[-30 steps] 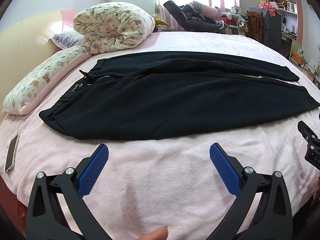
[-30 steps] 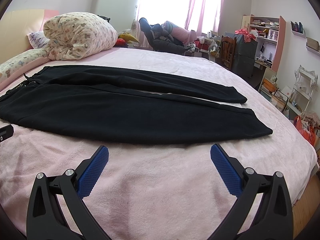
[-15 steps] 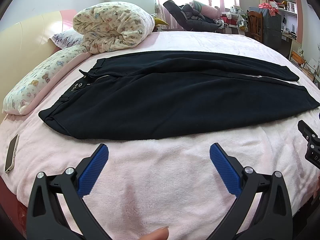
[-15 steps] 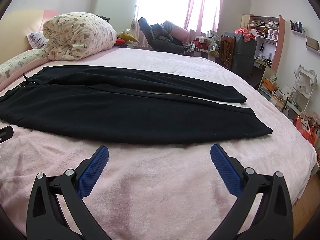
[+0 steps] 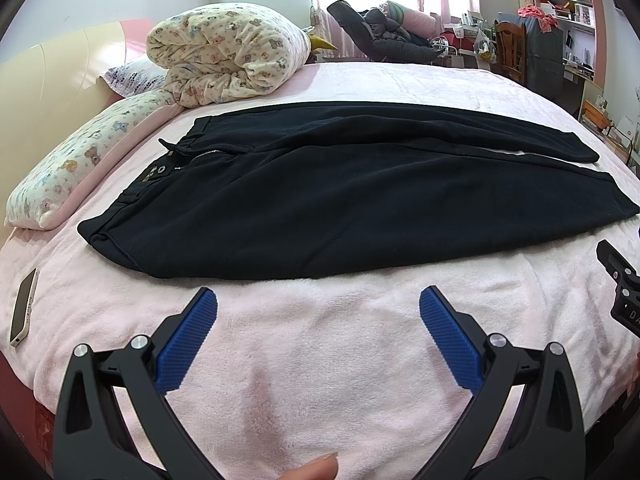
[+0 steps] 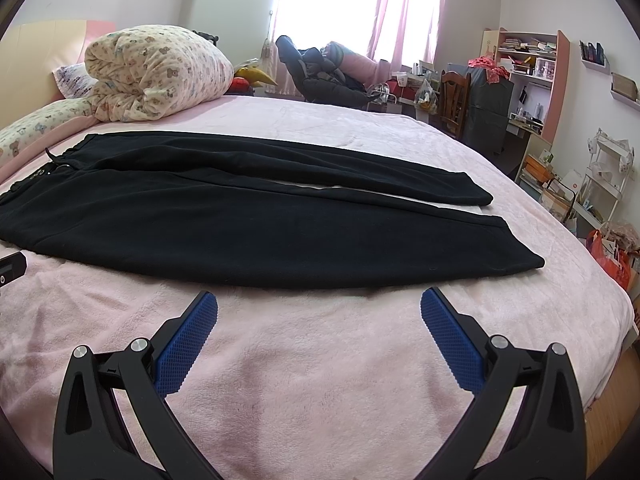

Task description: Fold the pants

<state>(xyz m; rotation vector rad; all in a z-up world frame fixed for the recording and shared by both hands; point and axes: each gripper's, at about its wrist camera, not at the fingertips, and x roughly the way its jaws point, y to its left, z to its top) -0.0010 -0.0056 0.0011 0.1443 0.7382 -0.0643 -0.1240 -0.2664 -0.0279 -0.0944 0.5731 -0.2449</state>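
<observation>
Black pants (image 5: 320,196) lie flat across the pink bed, waistband at the left, both legs running right. In the right wrist view the pants (image 6: 256,220) show their two leg cuffs at the right. My left gripper (image 5: 318,300) is open and empty, just short of the near edge of the pants by the hip. My right gripper (image 6: 319,302) is open and empty, just short of the near leg's lower part. The right gripper's edge shows at the far right of the left wrist view (image 5: 620,284).
A rolled patterned quilt (image 5: 224,64) and a pillow (image 5: 76,168) sit by the headboard. A phone (image 5: 24,308) lies near the bed's left edge. A chair (image 6: 454,100), shelves (image 6: 532,64) and clutter stand beyond the bed's right side.
</observation>
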